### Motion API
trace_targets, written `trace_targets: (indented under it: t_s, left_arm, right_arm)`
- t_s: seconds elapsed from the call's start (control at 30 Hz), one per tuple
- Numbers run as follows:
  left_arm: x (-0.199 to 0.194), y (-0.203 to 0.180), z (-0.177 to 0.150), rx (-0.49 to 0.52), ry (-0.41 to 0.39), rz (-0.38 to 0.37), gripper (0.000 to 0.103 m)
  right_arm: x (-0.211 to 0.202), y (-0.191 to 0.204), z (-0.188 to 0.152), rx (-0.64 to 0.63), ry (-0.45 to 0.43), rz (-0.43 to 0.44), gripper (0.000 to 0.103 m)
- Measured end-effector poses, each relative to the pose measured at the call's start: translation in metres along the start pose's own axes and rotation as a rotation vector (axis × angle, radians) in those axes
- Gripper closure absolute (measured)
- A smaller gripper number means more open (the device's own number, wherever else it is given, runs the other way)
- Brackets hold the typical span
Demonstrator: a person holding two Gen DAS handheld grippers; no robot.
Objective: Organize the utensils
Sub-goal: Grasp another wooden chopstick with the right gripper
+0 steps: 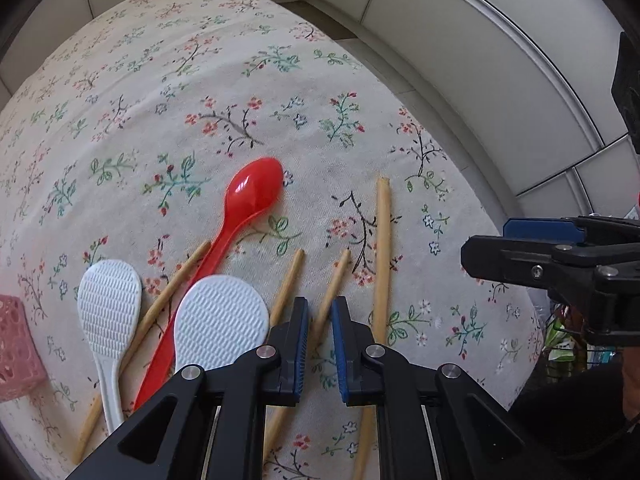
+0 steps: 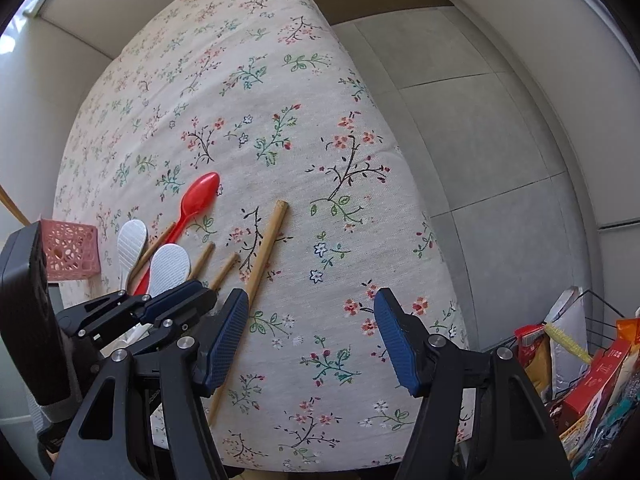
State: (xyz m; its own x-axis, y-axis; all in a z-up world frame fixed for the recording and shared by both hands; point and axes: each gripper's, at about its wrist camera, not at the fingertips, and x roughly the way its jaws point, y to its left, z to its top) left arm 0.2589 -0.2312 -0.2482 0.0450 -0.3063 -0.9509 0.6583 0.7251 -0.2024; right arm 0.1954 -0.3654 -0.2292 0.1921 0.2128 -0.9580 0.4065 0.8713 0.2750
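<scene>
Several bamboo chopsticks, a red spoon (image 1: 252, 196) (image 2: 198, 200) and two white rice paddles (image 1: 110, 300) (image 1: 222, 320) lie on the flowered tablecloth (image 1: 200, 80). My left gripper (image 1: 320, 308) (image 2: 208, 294) points down at the cloth. Its jaws are drawn narrow around one chopstick (image 1: 336, 276), which crosses the gap at a slant and touches both blue pads. The chopstick still rests on the cloth. My right gripper (image 2: 310, 332) (image 1: 486, 242) hangs open over bare cloth right of the utensils. A longer chopstick (image 2: 268, 240) (image 1: 383, 248) lies just past its left finger.
A pink lattice basket (image 1: 16, 344) (image 2: 72, 250) stands at the left of the utensils. The table's right edge (image 2: 400, 160) drops to a grey tiled floor. A wire basket of food packets (image 2: 592, 360) sits at the lower right, below the table.
</scene>
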Motion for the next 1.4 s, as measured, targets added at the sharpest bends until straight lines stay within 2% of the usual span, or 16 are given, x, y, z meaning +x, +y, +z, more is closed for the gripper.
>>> trace_targets:
  t_s: [0.13, 0.3, 0.57, 0.77, 1.07, 1.23, 1.4]
  left_arm:
    - [0.004, -0.005, 0.008, 0.008, 0.004, 0.030, 0.091]
    - [0.003, -0.009, 0.011, 0.001, -0.002, 0.074, 0.097]
    - [-0.045, 0.009, 0.000, -0.038, -0.104, 0.088, 0.098]
    - [-0.078, 0.032, -0.022, -0.096, -0.174, 0.087, 0.098]
    - [-0.095, 0.046, -0.048, -0.122, -0.214, 0.092, 0.098]
    - [-0.097, 0.055, -0.055, -0.131, -0.215, 0.101, 0.098]
    - [-0.102, 0.059, -0.060, -0.145, -0.223, 0.109, 0.098]
  right_arm:
    - [0.001, -0.007, 0.003, 0.015, 0.003, -0.004, 0.035]
    - [0.002, -0.011, 0.007, 0.036, 0.010, 0.011, 0.035]
    - [0.011, 0.002, 0.013, 0.035, 0.022, 0.049, 0.035]
    - [0.025, 0.023, 0.018, 0.001, 0.045, 0.056, 0.036]
    - [0.047, 0.045, 0.026, -0.042, 0.044, -0.038, 0.067]
    - [0.051, 0.057, 0.026, -0.061, 0.020, -0.136, 0.082]
    - [0.051, 0.056, 0.026, -0.043, 0.005, -0.145, 0.091]
